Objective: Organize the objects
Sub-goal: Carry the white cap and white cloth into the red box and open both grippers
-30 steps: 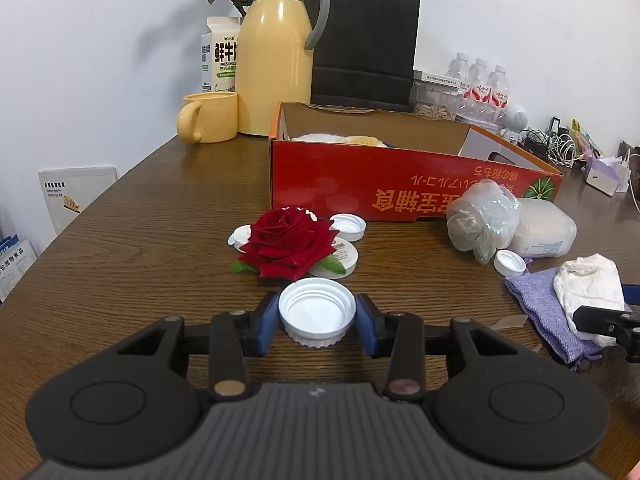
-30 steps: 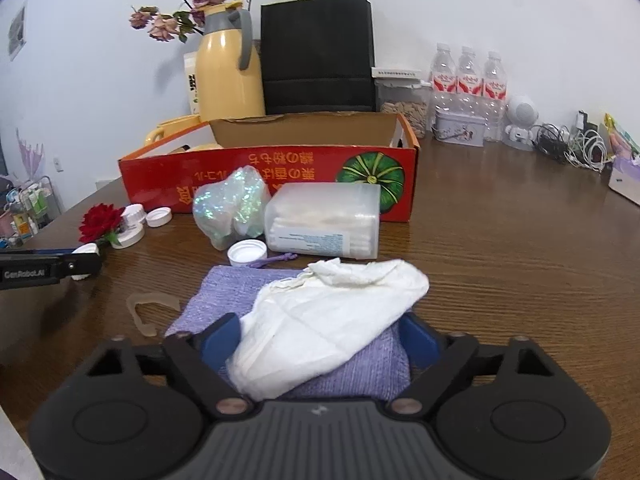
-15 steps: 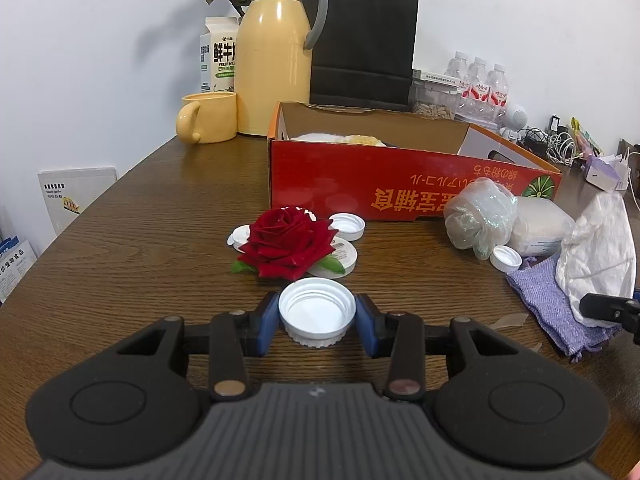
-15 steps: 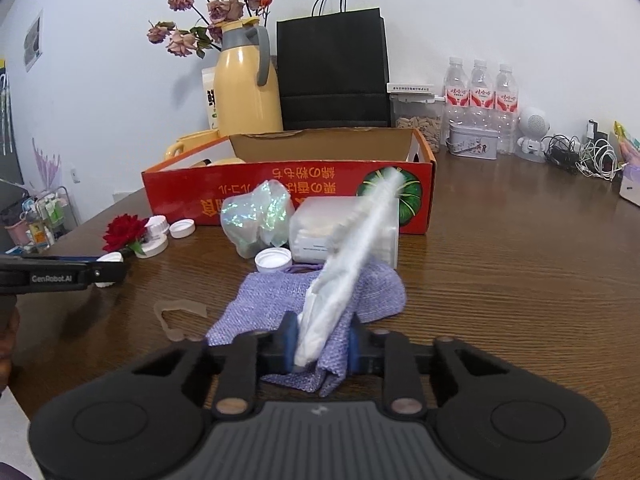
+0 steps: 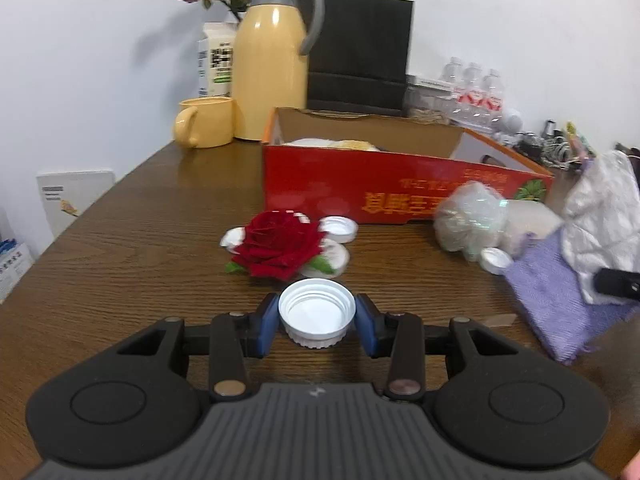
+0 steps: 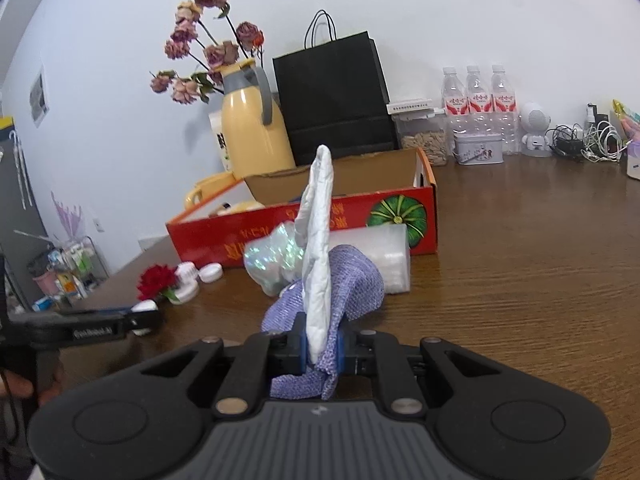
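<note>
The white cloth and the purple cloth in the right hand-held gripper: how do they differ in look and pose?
The white cloth is smooth and pale and stands up tall above the right hand-held gripper; the purple cloth is coarsely woven and sags lower, bunched towards the table. The white cloth is pressed into a thin, edge-on sheet; the purple cloth bulges wide. Both are pinched together between the same pads.

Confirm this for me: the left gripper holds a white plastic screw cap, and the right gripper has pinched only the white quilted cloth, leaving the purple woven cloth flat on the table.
Not quite. The right gripper has pinched both: the purple woven cloth is caught beside the white quilted cloth and lifts with it, as the right wrist view shows. Its jaws have just been closing. The left gripper does hold the white plastic screw cap.
</note>
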Motion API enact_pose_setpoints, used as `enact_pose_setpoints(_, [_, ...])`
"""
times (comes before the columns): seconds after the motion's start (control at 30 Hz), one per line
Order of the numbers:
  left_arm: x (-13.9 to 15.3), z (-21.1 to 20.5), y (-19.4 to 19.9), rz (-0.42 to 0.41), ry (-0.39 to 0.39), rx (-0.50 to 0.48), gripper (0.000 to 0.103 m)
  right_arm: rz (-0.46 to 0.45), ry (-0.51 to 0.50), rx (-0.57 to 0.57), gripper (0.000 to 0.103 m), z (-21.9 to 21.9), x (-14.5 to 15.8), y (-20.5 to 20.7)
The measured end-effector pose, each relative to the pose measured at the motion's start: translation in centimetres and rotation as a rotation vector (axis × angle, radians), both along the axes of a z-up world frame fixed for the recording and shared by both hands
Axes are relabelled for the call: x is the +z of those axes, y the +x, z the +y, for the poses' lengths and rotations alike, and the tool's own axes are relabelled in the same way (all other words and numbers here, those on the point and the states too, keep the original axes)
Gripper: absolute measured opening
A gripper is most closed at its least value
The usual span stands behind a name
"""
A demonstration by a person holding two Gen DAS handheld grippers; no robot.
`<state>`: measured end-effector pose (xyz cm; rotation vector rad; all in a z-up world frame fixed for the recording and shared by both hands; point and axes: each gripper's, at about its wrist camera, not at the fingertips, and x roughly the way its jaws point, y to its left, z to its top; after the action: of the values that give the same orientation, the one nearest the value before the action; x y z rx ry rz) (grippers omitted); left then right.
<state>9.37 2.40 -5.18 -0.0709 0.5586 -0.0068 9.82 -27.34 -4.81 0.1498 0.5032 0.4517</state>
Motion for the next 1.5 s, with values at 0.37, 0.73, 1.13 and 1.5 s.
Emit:
enact_pose_setpoints(0.37, [4.3, -3.3, -1.0, -0.138, 0.001, -0.108, 0.041, -0.045, 0.049, 0.034, 0.012, 0.6, 1.9, 0.9])
enact_pose_setpoints(0.73, [8.8, -5.1, 4.5, -0.258, -0.015, -0.083, 0.041, -0.101, 0.1, 0.053, 0.012, 2.0, 4.8, 5.6])
enact_pose_setpoints(1.13, [9.5, -4.8, 11.3, -0.252, -0.071, -0.004, 0.041, -0.079, 0.202, 0.067, 0.012, 2.8, 5.6, 13.2])
enact_pose_setpoints(1.5, [7.7, -4.4, 6.8, -0.193, -0.066, -0.07, 0.041, 0.087, 0.221, 0.163, 0.012, 1.4, 2.3, 8.2])
